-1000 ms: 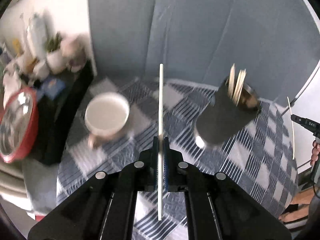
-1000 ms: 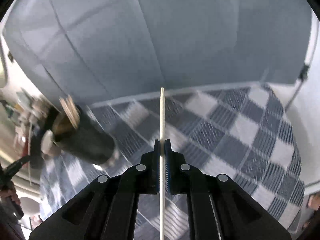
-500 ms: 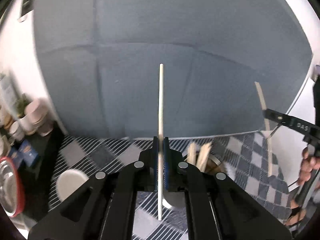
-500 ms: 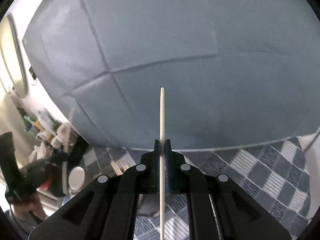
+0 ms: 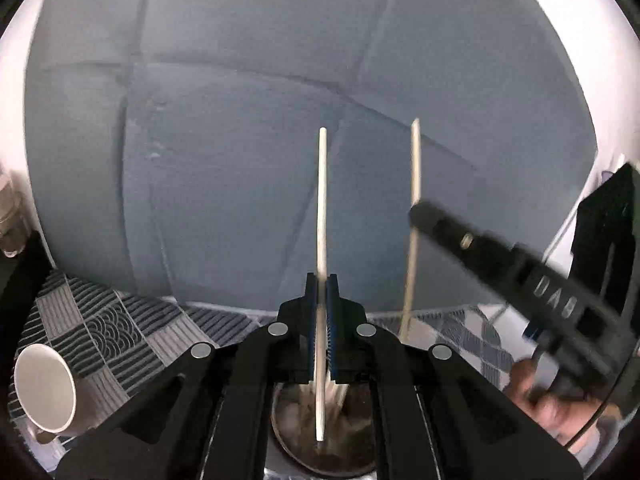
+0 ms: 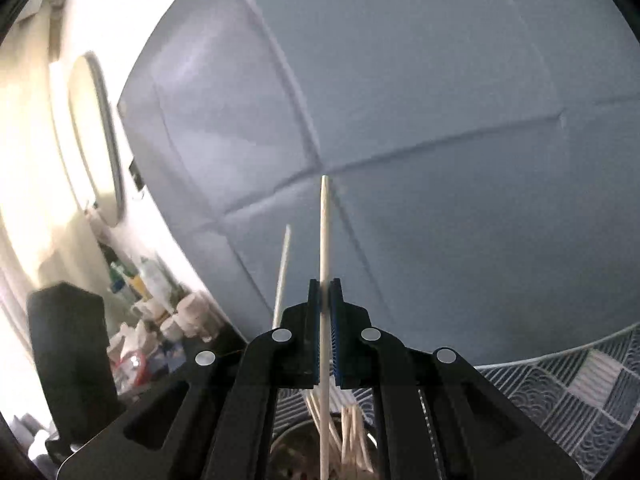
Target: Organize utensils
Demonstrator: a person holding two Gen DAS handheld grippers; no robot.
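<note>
My left gripper point(image 5: 321, 280) is shut on a pale chopstick point(image 5: 322, 208) that stands upright, its lower end over the mouth of the dark metal utensil holder point(image 5: 324, 456) below the fingers. My right gripper point(image 6: 325, 284) is shut on a second chopstick point(image 6: 325, 232), also upright above the holder point(image 6: 288, 448), which has several chopsticks point(image 6: 352, 436) in it. The right gripper point(image 5: 416, 210) with its chopstick point(image 5: 415, 160) shows at the right of the left wrist view. The left chopstick point(image 6: 283, 264) shows just left of mine in the right wrist view.
A white mug point(image 5: 44, 388) stands on the blue checked tablecloth point(image 5: 120, 328) at the left. A grey-blue backdrop point(image 5: 280, 120) hangs behind. A cluttered shelf with bottles and cups point(image 6: 160, 304) and an oval mirror point(image 6: 96, 140) are at the left.
Both grippers have tilted up and come together over the holder, which now lies directly beneath the fingers. Each still grips its chopstick.
</note>
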